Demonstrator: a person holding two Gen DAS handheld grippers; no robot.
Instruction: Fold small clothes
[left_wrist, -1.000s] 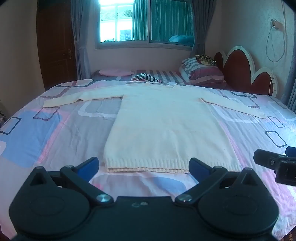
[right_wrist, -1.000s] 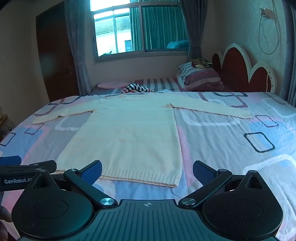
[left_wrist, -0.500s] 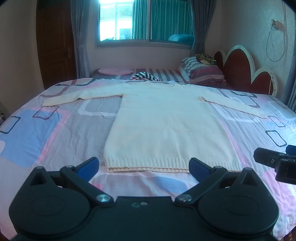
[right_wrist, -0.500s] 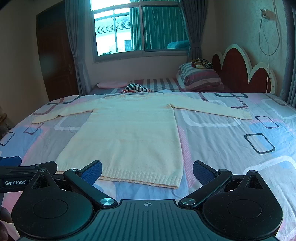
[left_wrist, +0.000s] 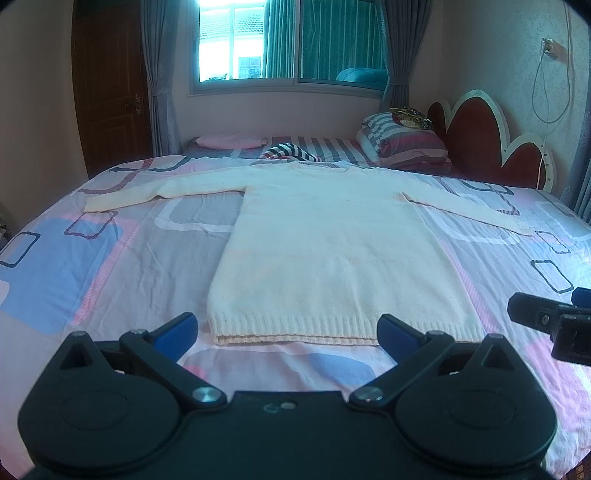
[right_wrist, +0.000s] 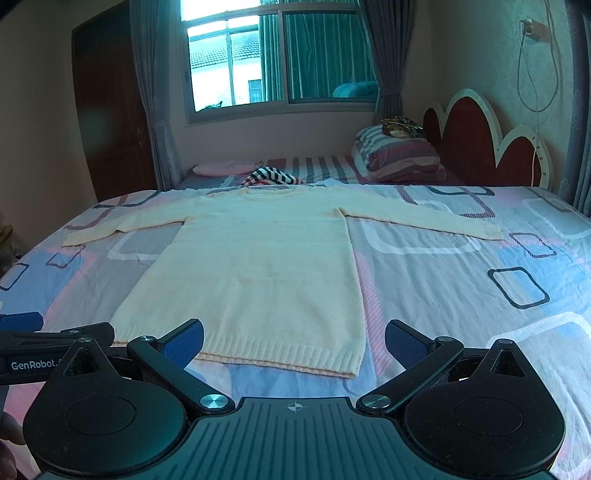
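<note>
A cream knitted sweater (left_wrist: 332, 251) lies flat on the bed with both sleeves spread out; it also shows in the right wrist view (right_wrist: 258, 269). Its ribbed hem faces me. My left gripper (left_wrist: 286, 328) is open and empty, just short of the hem. My right gripper (right_wrist: 293, 339) is open and empty, above the hem's right corner. Each gripper shows at the edge of the other's view: the right one (left_wrist: 550, 317) and the left one (right_wrist: 40, 343).
The bed sheet (left_wrist: 92, 266) is patterned in pink, blue and grey. A striped garment (left_wrist: 288, 152), a pink pillow (left_wrist: 229, 142) and stacked pillows (left_wrist: 402, 144) lie at the far side. A red headboard (left_wrist: 487, 140) stands on the right.
Both grippers have crept slightly forward toward the sweater's hem. Both stay open. The sweater has not moved.
</note>
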